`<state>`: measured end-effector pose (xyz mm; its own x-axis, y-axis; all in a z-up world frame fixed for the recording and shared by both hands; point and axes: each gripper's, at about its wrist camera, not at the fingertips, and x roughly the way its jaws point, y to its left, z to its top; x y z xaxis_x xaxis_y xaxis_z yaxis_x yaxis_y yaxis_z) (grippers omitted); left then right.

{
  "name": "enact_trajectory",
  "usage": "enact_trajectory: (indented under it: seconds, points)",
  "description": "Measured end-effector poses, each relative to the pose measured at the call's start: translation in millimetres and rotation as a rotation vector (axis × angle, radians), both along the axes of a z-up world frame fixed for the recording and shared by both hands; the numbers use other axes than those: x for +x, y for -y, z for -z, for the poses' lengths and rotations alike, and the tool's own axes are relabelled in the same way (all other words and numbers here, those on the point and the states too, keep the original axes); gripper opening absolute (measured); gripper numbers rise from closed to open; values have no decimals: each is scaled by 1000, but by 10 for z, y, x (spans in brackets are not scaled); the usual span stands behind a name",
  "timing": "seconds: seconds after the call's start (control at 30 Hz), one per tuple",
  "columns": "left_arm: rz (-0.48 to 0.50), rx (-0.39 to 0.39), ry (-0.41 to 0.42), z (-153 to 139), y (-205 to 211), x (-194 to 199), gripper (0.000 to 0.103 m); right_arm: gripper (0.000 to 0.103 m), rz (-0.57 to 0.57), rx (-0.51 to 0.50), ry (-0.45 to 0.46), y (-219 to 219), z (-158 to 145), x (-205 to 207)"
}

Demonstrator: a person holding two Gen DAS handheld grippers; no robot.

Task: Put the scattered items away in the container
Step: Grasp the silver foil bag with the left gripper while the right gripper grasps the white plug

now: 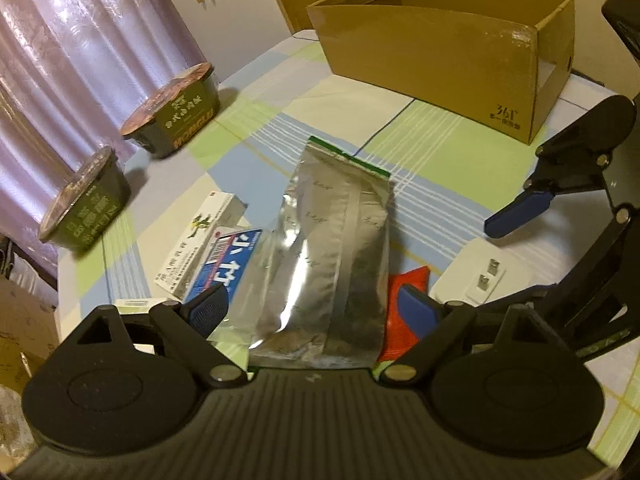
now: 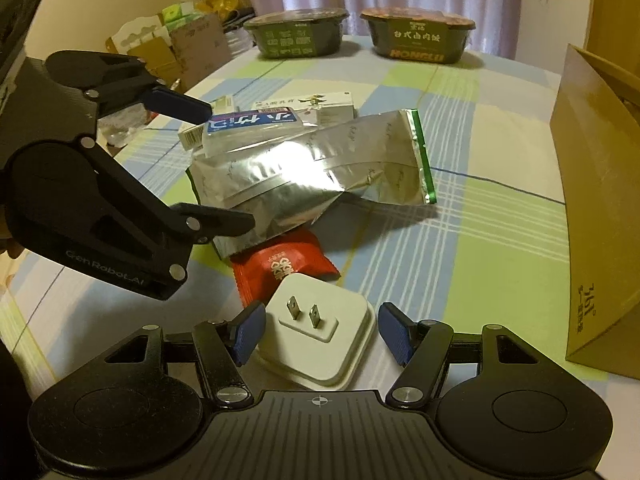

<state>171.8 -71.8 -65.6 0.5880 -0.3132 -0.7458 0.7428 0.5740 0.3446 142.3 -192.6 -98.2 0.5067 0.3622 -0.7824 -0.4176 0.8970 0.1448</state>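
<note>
Meanwhile, on a desk (image 1: 440, 168) covered in a plaid cloth, the left tool (image 1: 316, 312) stands wide open, its blue pads either side of the near end of a silver foil pouch (image 1: 332, 240) without closing on it. The pouch lies flat over a blue packet (image 1: 224, 260) and a red sachet (image 1: 404, 304), with a white carton (image 1: 200, 236) just beside the blue packet. The right tool (image 2: 320, 332) is also spread wide, straddling a white plug adapter (image 2: 320, 340) that lies prongs-up near the red sachet; whether its pads touch the adapter cannot be told. An open cardboard box (image 1: 440, 52) stands apart from the pile at the far side of the desk. Two green lidded noodle bowls (image 2: 298, 36) (image 2: 418, 38) sit side by side at the desk's edge, in front of a pale curtain (image 1: 80, 40).
</note>
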Motion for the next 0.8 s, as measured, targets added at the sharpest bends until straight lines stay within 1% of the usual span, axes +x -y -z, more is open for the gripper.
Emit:
enact_trajectory:
  seconds: [0.1,0.2,0.23,0.27,0.33,0.4,0.43,0.53,0.67,0.8]
  points:
    - [-17,-13,-8,-34,-54,29,89,68,8,4,-19,-59,-20,-11]
    - [-24,-21,-15,-50,-74,39,89,69,13,-23,-20,-128,14,-14]
    - [-24,-24,-16,-55,-77,36,89,73,13,-34,-17,-141,31,-15]
    - [-21,-26,-17,-61,-77,34,89,75,13,-48,-15,-150,55,-14]
    - [-11,-28,-18,-63,-72,31,89,75,24,-64,-32,-140,118,-9]
    - [0,-36,-20,-61,-63,27,89,73,45,-71,-52,-94,147,-5]
    - [5,-40,-23,-58,-59,22,89,67,59,-77,-58,-61,149,1]
    - [26,-43,-28,-42,-9,16,89,67,108,-88,-70,61,130,14]
    - [76,-30,-9,-16,125,0,89,67,150,-97,-67,219,88,-21]
    - [112,21,-3,93,315,67,88,67,174,-85,-83,316,114,-27]
